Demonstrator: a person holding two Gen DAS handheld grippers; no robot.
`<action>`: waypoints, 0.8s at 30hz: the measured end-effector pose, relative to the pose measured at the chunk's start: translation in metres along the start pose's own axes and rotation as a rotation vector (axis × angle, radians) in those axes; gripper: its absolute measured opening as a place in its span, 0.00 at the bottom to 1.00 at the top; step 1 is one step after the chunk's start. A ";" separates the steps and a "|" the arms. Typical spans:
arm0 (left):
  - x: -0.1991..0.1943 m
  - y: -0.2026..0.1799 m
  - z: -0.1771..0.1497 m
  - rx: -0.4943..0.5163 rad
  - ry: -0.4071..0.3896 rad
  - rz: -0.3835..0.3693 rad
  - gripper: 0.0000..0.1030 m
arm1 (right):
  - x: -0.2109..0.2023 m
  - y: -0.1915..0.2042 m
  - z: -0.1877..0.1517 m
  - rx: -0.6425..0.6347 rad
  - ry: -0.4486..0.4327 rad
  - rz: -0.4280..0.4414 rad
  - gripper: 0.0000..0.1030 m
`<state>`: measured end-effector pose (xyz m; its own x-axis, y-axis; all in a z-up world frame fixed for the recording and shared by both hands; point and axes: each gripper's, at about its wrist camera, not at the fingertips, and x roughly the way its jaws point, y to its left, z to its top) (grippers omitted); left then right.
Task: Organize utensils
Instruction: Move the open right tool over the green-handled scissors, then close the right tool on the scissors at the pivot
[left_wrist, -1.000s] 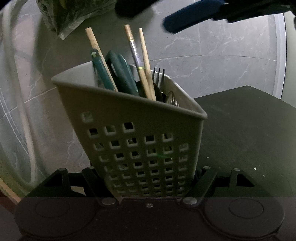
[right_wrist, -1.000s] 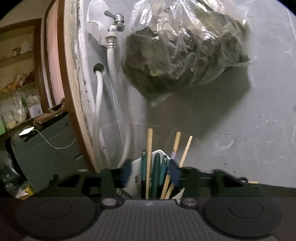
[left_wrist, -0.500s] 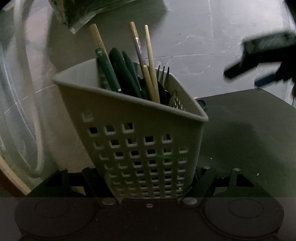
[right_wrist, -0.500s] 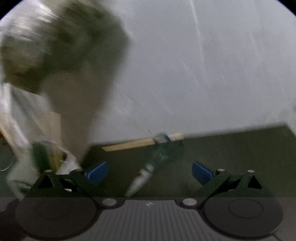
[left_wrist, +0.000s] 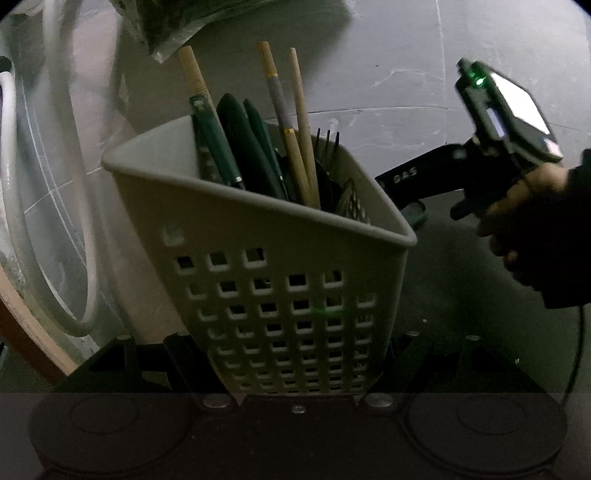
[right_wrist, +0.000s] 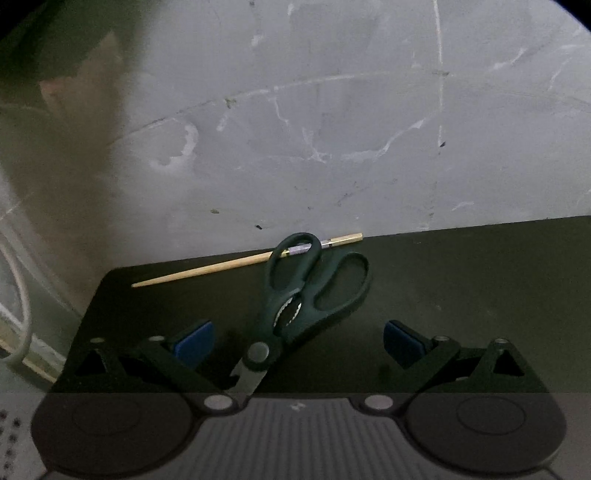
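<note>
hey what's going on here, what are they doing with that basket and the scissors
A person is sorting utensils with a hand-held gripper in each hand. The left hand-held gripper is clamped on a pale perforated caddy already holding chopsticks, green-handled tools and a fork. The right hand-held gripper has its jaws wide open over dark green scissors lying on the dark tabletop, not gripping them. One loose chopstick lies behind the scissors, partly under one handle loop.
</note>
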<state>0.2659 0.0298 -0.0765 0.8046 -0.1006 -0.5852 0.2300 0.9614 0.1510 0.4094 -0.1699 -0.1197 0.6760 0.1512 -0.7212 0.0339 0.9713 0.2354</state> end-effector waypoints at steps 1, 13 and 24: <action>0.000 -0.001 0.000 -0.002 0.000 0.002 0.76 | 0.004 0.001 0.000 -0.005 -0.001 -0.002 0.97; 0.000 -0.006 0.001 -0.013 0.002 0.017 0.76 | 0.030 0.018 -0.010 -0.201 -0.018 -0.047 0.81; -0.001 -0.004 0.000 -0.005 0.000 0.010 0.76 | -0.001 0.005 -0.022 -0.325 0.001 0.073 0.39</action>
<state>0.2640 0.0257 -0.0766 0.8071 -0.0907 -0.5834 0.2191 0.9636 0.1531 0.3930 -0.1611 -0.1325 0.6671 0.2228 -0.7109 -0.2516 0.9655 0.0665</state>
